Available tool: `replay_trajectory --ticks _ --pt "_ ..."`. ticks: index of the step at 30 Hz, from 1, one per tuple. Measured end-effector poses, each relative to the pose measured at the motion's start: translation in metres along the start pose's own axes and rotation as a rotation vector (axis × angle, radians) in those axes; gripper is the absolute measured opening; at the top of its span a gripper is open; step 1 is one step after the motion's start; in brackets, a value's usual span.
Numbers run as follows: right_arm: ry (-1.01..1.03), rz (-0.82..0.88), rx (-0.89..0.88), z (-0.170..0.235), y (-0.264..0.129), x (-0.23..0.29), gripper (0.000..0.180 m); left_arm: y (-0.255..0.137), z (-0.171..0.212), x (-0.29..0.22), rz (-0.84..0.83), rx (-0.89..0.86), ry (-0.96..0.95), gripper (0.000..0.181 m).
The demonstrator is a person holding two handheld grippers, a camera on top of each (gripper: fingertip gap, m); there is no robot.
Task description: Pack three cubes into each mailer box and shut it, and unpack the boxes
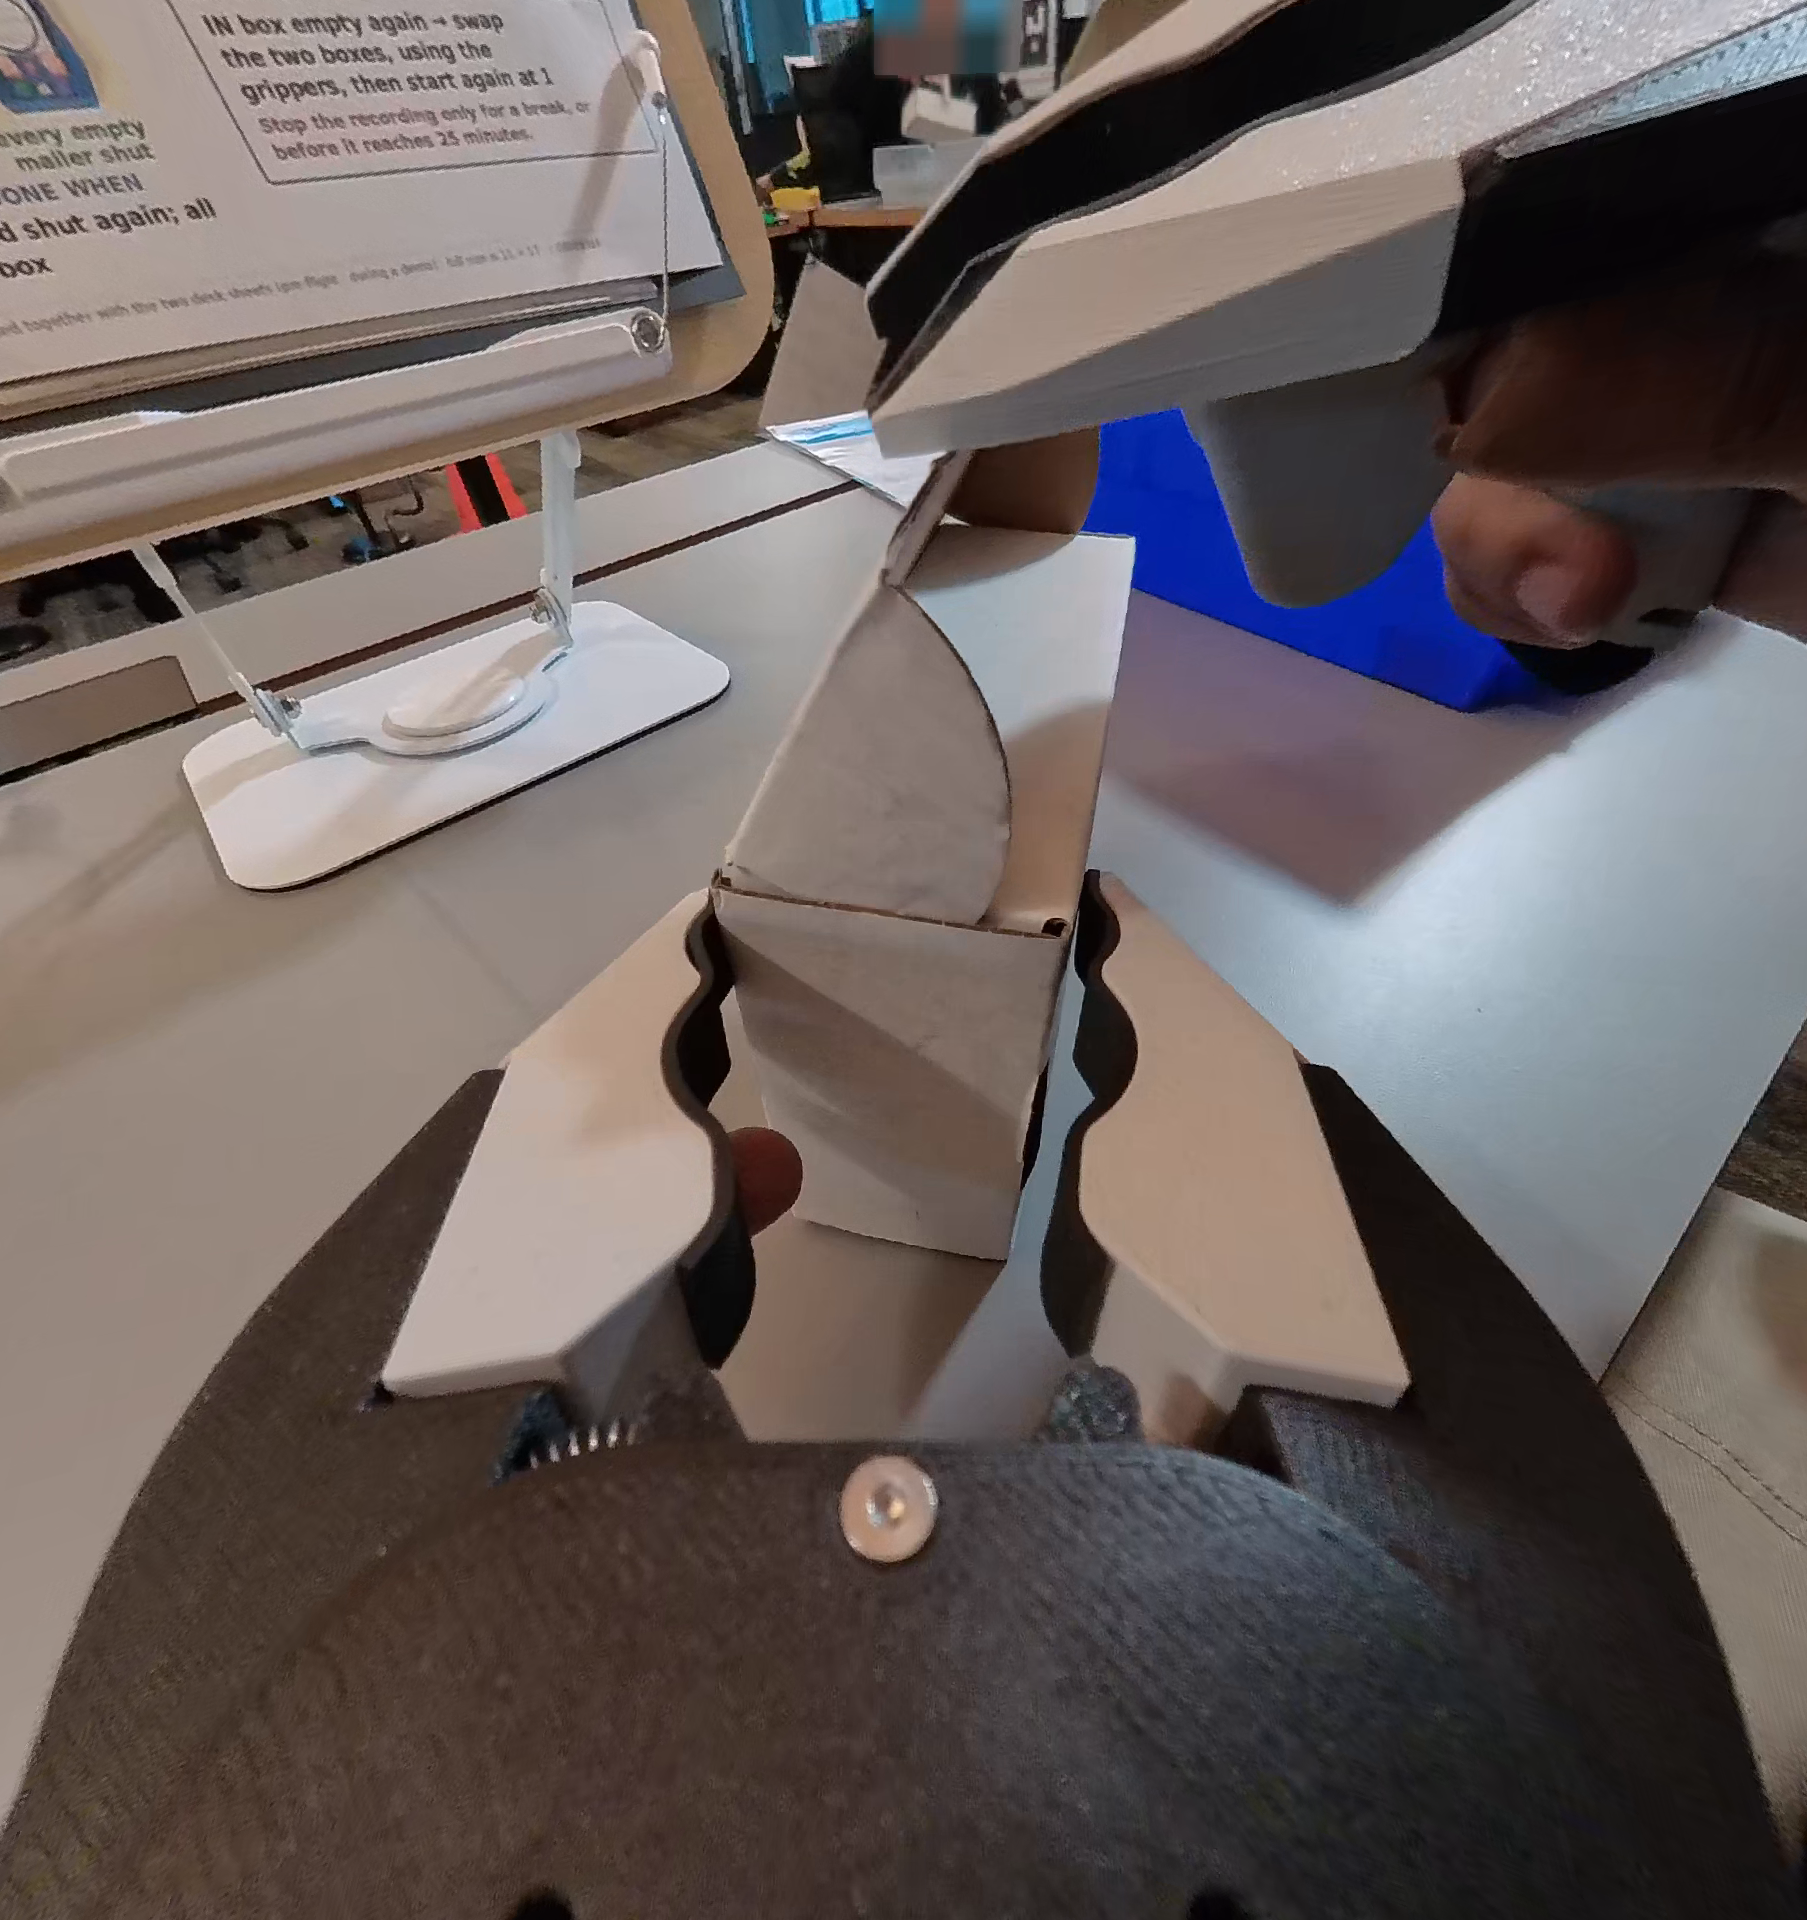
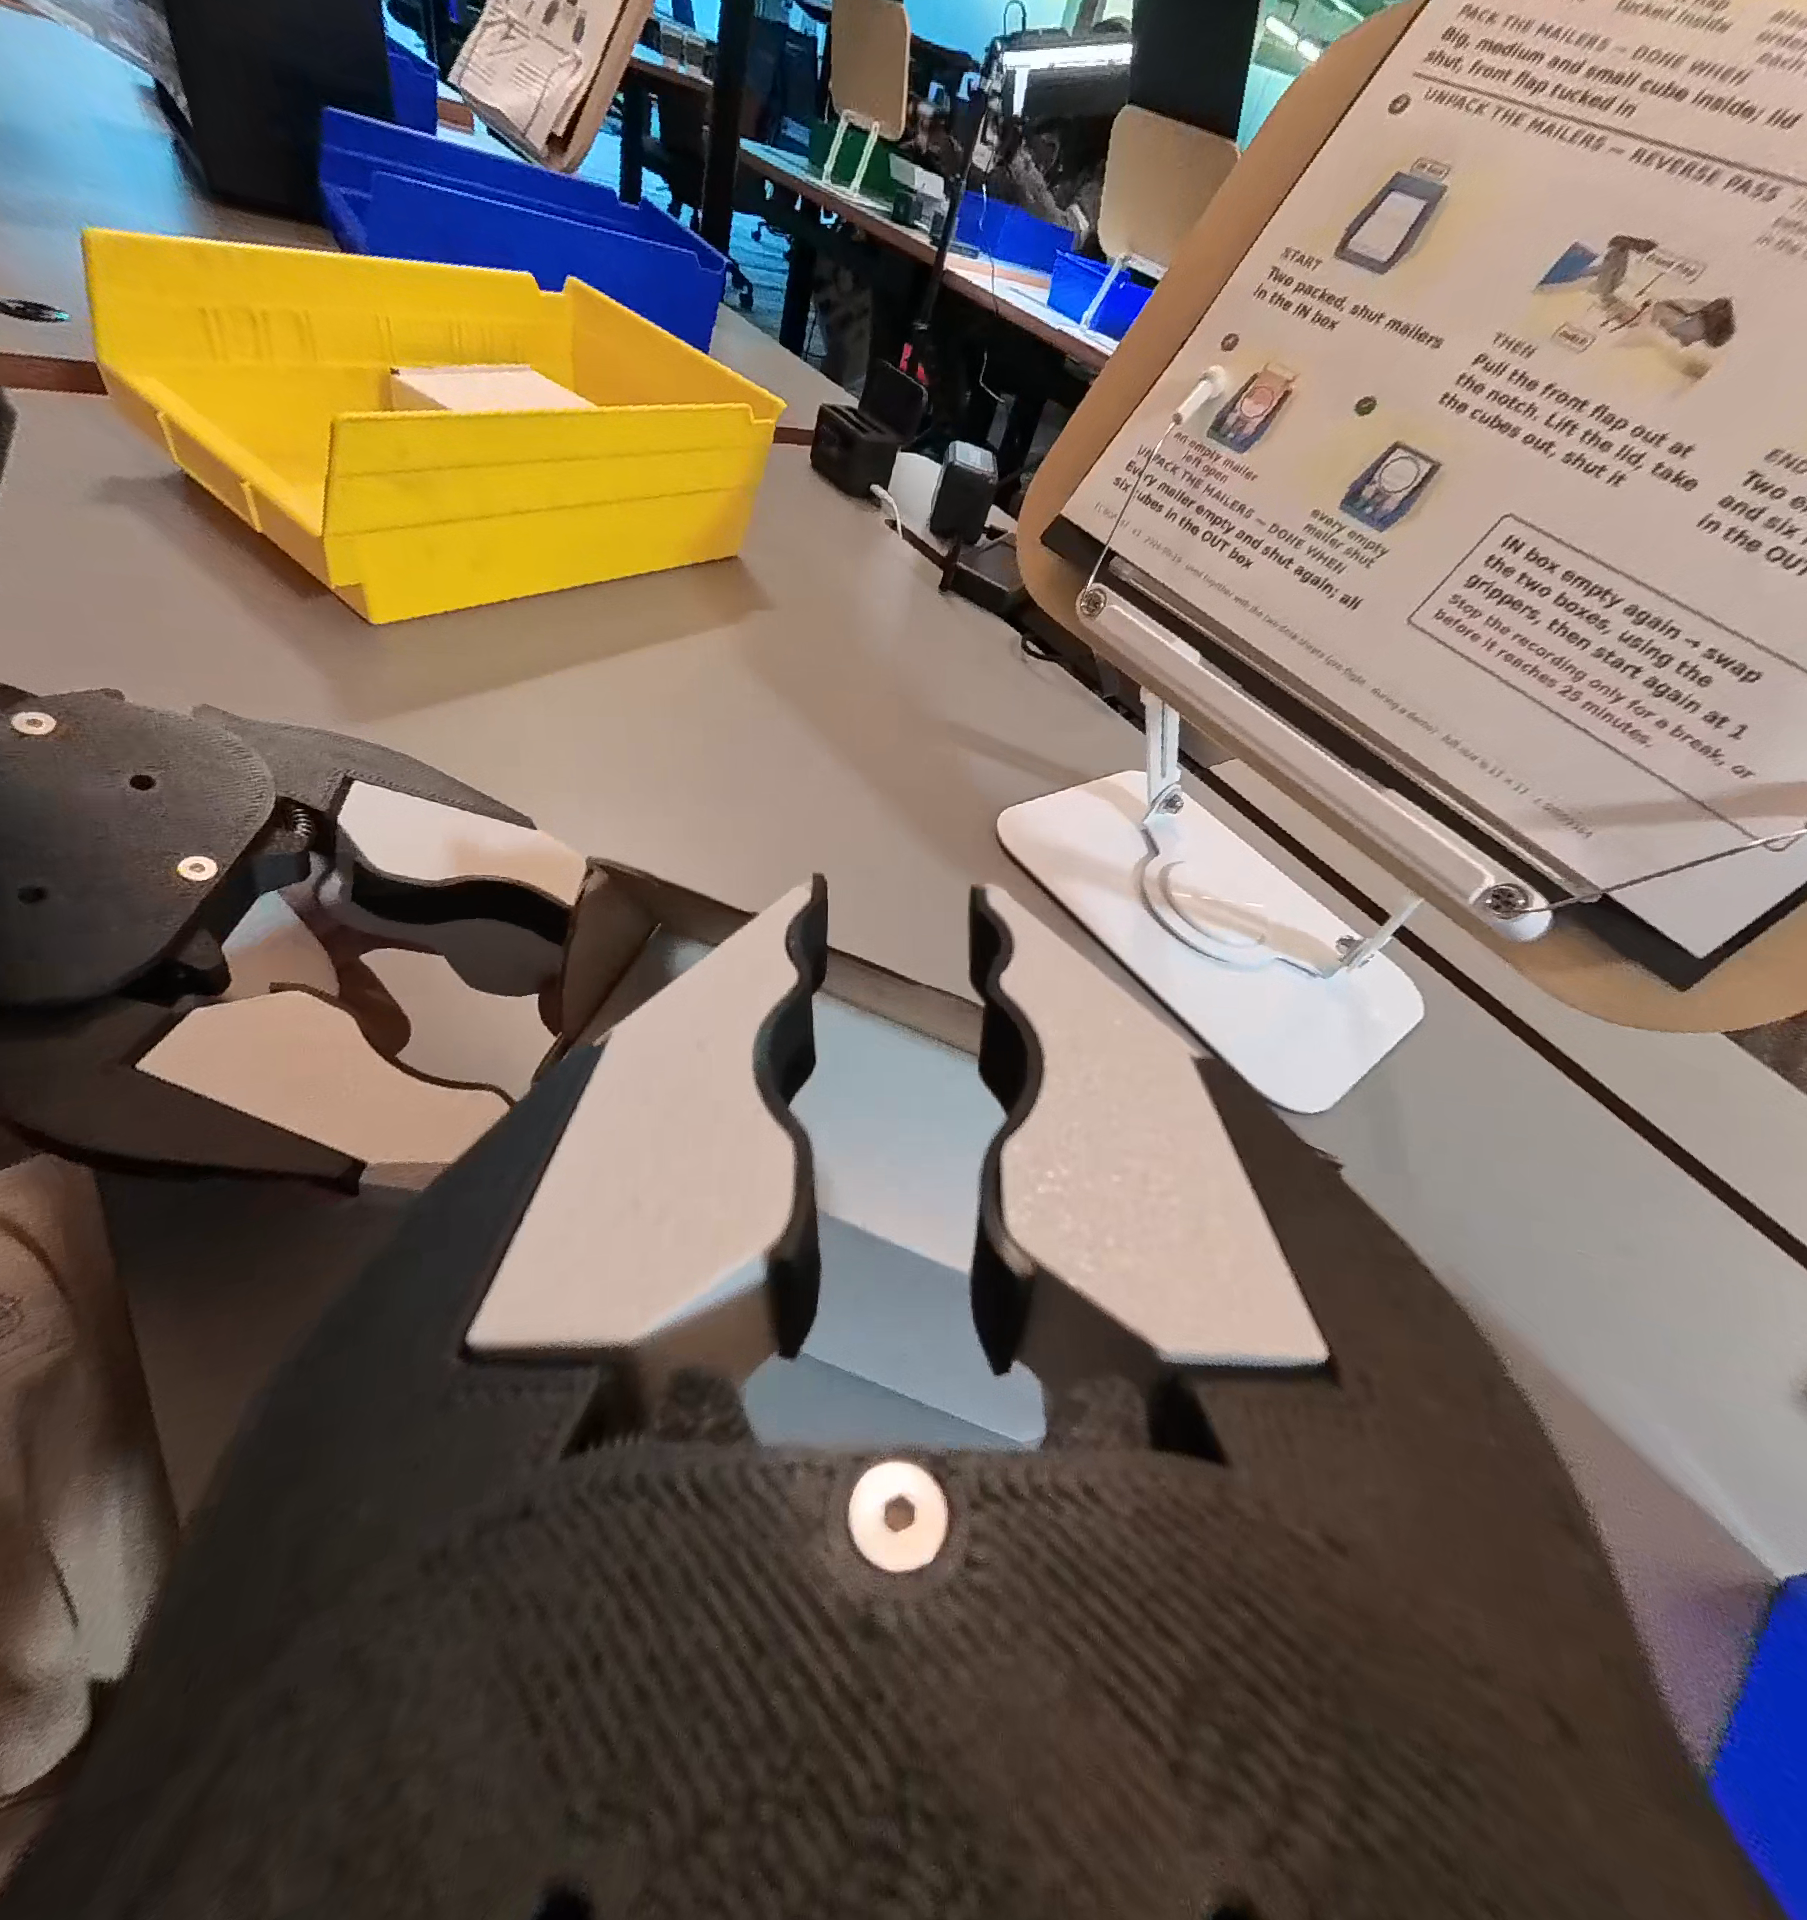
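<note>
A white mailer box [image 1: 899, 1049] stands on edge on the grey table [image 1: 151, 1039]. Its lid is open, with a rounded side flap [image 1: 878, 790] and a brown inner flap [image 1: 1013, 488] sticking up. My left gripper [image 1: 899, 920] is shut on the box body, one pad on each side. My right gripper [image 1: 883, 348] hovers over the top of the brown flap. In the right wrist view the right gripper [image 2: 899, 894] is part open with nothing pinched, and the box's white panel [image 2: 883, 1081] shows below the gap. The left gripper [image 2: 556, 977] is at the left there. No cubes are visible.
A yellow bin [image 2: 525, 520] with a white box [image 2: 483, 390] in it sits at the far left of the table. Blue bins [image 2: 525, 218] stand behind it, and another blue bin [image 1: 1294, 561] is to the right. A document stand [image 2: 1221, 925] holds an instruction sheet. The tips of one gripper are about 8 cm away from the tips of the other.
</note>
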State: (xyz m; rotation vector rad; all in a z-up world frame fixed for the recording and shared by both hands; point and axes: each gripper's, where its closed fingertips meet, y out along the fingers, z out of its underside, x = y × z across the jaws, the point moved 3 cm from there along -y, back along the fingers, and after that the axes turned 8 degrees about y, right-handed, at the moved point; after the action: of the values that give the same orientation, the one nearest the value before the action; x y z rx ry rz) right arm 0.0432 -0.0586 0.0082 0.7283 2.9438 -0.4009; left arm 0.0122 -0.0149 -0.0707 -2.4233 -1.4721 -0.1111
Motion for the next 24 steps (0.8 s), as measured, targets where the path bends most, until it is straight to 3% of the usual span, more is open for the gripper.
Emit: replay_trajectory --ticks 24 --pt "0.092 -0.104 0.045 0.019 0.0 0.015 0.0 0.001 0.002 0.005 0.029 0.009 -0.084 0.063"
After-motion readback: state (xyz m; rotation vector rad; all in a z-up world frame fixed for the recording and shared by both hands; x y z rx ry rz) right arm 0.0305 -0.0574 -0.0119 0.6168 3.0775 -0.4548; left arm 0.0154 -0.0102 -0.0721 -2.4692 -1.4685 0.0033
